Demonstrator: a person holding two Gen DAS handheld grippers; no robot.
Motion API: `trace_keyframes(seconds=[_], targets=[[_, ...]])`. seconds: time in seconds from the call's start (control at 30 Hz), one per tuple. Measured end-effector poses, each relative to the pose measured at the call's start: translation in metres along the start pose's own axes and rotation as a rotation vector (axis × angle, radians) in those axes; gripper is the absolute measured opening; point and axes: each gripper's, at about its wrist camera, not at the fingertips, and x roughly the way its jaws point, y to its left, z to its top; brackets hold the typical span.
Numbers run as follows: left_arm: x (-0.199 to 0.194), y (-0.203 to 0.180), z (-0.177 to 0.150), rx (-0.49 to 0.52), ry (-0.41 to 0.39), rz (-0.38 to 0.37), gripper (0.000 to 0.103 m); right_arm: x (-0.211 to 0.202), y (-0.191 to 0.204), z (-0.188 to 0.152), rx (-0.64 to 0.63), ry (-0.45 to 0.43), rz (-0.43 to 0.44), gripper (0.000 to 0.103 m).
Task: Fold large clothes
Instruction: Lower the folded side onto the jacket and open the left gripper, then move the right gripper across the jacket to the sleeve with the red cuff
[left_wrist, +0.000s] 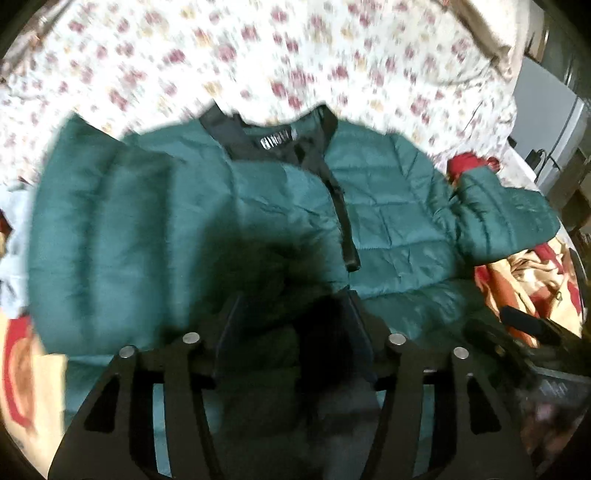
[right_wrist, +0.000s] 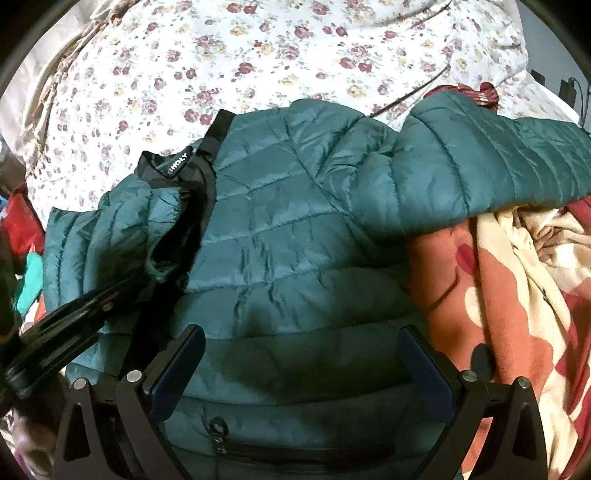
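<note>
A green quilted jacket (left_wrist: 388, 206) lies front up on the bed, its black collar (left_wrist: 277, 142) at the far side. One sleeve (left_wrist: 273, 192) is folded across the chest, and the other sleeve (right_wrist: 498, 158) stretches out to the right. My left gripper (left_wrist: 293, 299) hangs over the folded sleeve end, jaws apart, with only shadowed fabric below them. The right wrist view shows its black linkage (right_wrist: 74, 310) coming in from the left. My right gripper (right_wrist: 304, 354) stands wide open over the jacket's lower front (right_wrist: 295, 295), above a zip pocket (right_wrist: 229, 443), gripping nothing.
A floral sheet (right_wrist: 258, 55) covers the bed beyond the jacket. An orange, cream and red blanket (right_wrist: 517, 295) is bunched at the right, under the outstretched sleeve. Red cloth (right_wrist: 22, 229) and a teal item (right_wrist: 29, 273) lie at the left. White furniture (left_wrist: 546, 122) stands past the bed's right edge.
</note>
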Motion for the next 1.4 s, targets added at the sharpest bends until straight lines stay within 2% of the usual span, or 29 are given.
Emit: trace_keyframes(seconds=[0.1,0.23,0.33,0.5,0.7,0.87,0.93,1.0,1.03,1.1,1.2,1.4], targets=[[-0.033,0.011,-0.003,0.012,-0.042,0.011,0.056,0.003,0.008,0.004,-0.001,0.009,0.031,0.103],[-0.072,0.041,-0.008,0.027,-0.107,0.085,0.057,0.008,0.034,0.017,-0.054,0.005,0.092,0.103],[-0.089,0.069,-0.011,0.000,-0.131,0.136,0.057,0.013,0.056,0.031,-0.099,-0.010,0.125,0.103],[-0.100,0.117,-0.012,-0.105,-0.156,0.204,0.057,0.038,0.089,0.058,-0.125,0.006,0.168,0.103],[-0.081,0.164,-0.011,-0.249,-0.137,0.234,0.057,0.073,0.118,0.075,-0.179,0.036,0.148,0.102],[-0.059,0.177,-0.013,-0.283,-0.098,0.239,0.057,0.099,0.124,0.077,-0.183,0.073,0.175,0.080],[-0.051,0.177,-0.013,-0.280,-0.082,0.246,0.057,0.105,0.122,0.075,-0.181,0.073,0.189,0.058],[-0.046,0.178,-0.013,-0.280,-0.073,0.252,0.057,0.105,0.122,0.073,-0.198,0.048,0.197,0.046],[-0.044,0.178,-0.013,-0.282,-0.070,0.253,0.057,0.102,0.121,0.072,-0.205,0.036,0.196,0.034],[-0.043,0.180,-0.013,-0.293,-0.074,0.249,0.057,0.090,0.120,0.073,-0.236,0.000,0.191,0.022],[-0.043,0.180,-0.010,-0.310,-0.078,0.224,0.057,0.068,0.115,0.076,-0.273,-0.073,0.153,0.017],[-0.033,0.168,-0.005,-0.296,-0.069,0.224,0.057,0.035,0.095,0.089,-0.279,-0.167,0.100,0.017]])
